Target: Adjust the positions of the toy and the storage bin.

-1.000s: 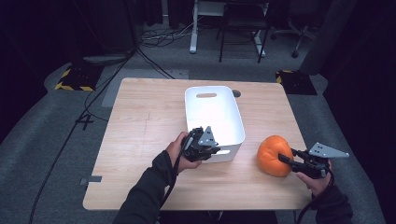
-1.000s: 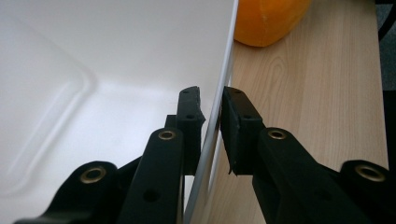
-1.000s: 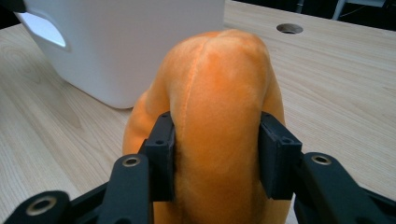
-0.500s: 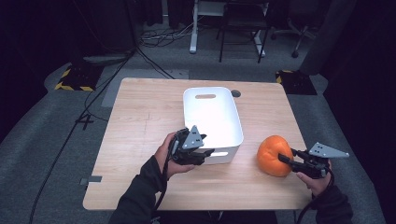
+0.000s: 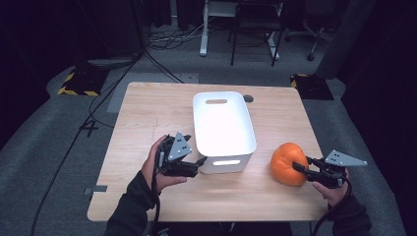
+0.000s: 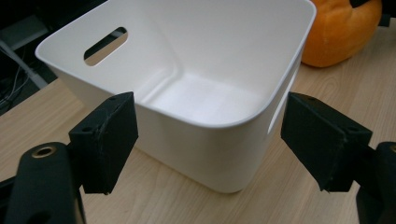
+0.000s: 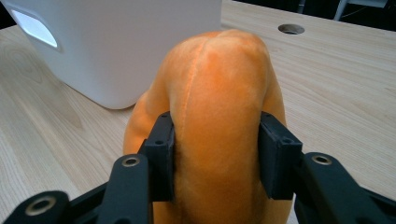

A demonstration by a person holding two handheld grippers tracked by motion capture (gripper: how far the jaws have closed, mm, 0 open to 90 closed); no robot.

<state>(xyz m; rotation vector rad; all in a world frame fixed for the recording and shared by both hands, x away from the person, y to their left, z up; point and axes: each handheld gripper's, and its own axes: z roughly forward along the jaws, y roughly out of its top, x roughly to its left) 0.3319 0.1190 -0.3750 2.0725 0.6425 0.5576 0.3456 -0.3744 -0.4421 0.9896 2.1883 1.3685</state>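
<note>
A white plastic bin [image 5: 198, 120] stands empty in the middle of the wooden table [image 5: 147, 118]. My left gripper [image 5: 200, 161] hovers just off the bin's near left corner. Its jaws have just been opening and now stand wide. In the left gripper view the bin's corner [image 6: 187, 144] lies beyond my left gripper [image 6: 210, 137], untouched by the pads. An orange plush pumpkin [image 5: 285, 162] rests on the table right of the bin. My right gripper [image 5: 298, 168] is shut on its near side, and its pads [image 7: 161, 154] press into the pumpkin [image 7: 219, 84].
A round cable hole [image 5: 248, 98] sits in the table behind the bin. The bin has a handle slot [image 5: 216, 102] at its far end. Bare wood lies to the left of the bin. Cables and chair legs are on the floor beyond the table.
My left gripper has let go of the bin's near rim, opened its jaws and drawn back to the left. The bin, the pumpkin and my right gripper have kept still.
</note>
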